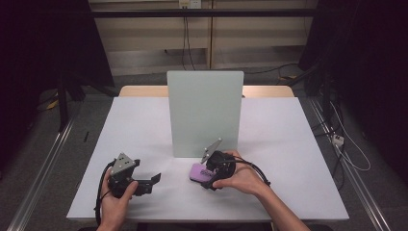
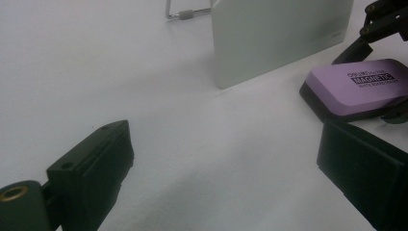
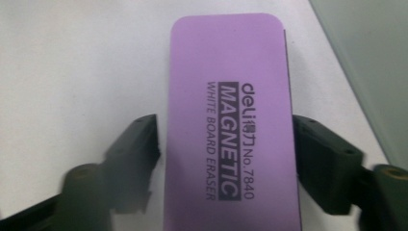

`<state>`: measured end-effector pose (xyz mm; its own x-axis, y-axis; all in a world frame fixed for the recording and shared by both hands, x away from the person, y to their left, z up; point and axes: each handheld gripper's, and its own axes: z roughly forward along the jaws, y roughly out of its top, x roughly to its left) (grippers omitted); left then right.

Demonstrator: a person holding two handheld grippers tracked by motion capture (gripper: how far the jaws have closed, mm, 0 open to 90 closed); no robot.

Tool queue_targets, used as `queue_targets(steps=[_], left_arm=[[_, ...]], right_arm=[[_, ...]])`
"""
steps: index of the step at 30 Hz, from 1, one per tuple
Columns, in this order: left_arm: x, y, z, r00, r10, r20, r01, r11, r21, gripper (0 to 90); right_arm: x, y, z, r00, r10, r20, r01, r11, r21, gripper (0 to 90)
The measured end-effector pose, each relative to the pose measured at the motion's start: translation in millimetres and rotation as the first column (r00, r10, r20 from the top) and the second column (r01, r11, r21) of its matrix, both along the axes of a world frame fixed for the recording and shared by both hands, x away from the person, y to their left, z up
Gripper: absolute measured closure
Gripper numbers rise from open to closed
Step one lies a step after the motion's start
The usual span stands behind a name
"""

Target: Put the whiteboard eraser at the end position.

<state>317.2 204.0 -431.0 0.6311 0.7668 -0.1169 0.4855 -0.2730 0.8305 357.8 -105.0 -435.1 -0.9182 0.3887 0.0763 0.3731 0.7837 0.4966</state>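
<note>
Straddling the eraser (image 3: 231,120) near the table's (image 1: 288,125) front edge, our right gripper (image 1: 210,174) gapes unclamped and could shove it; left gripper (image 1: 149,180) gapes, idle.

I count one purple whiteboard eraser (image 1: 200,172) on my table (image 1: 288,144), at about 6 o'clock from its centre. There is one upright pale green board (image 1: 205,113), standing near 12 o'clock from the eraser. I have two grippers: the left gripper (image 1: 155,178) at 7 o'clock and the right gripper (image 1: 204,179) at 6 o'clock. Two hands hold them, the left hand (image 1: 115,202) and the right hand (image 1: 240,179).
</note>
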Motion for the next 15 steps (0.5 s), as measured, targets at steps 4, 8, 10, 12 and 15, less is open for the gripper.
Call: queue_targets(steps=[4,8,10,12,15], left_arm=[[0.3,-0.3,-0.2,1.0000,0.006,0.005,-0.006,1.0000,-0.002,5.4],[0.6,-0.5,-0.3,1.0000,0.008,0.002,-0.008,1.0000,-0.001,5.4],[0.9,-0.5,-0.3,0.9999,0.010,0.002,-0.010,1.0000,0.000,5.4],[1.2,-0.7,-0.5,0.9999,0.012,0.001,-0.012,0.9999,0.000,5.4],[0.7,-1.1,-0.3,0.9999,0.010,-0.001,-0.010,0.9999,0.001,5.4]], right_arm=[[0.4,-0.8,0.4,0.9999,-0.012,0.003,0.012,1.000,0.008,16.1],[1.2,-3.3,3.4,0.9993,-0.038,0.003,0.038,0.999,0.028,10.8],[1.7,-4.7,4.7,0.9985,-0.053,0.013,0.052,0.998,0.035,8.7],[2.3,-6.0,5.4,0.9981,-0.060,0.015,0.059,0.998,0.037,9.1],[2.6,-7.4,6.3,0.9975,-0.068,0.021,0.067,0.997,0.039,9.5]])
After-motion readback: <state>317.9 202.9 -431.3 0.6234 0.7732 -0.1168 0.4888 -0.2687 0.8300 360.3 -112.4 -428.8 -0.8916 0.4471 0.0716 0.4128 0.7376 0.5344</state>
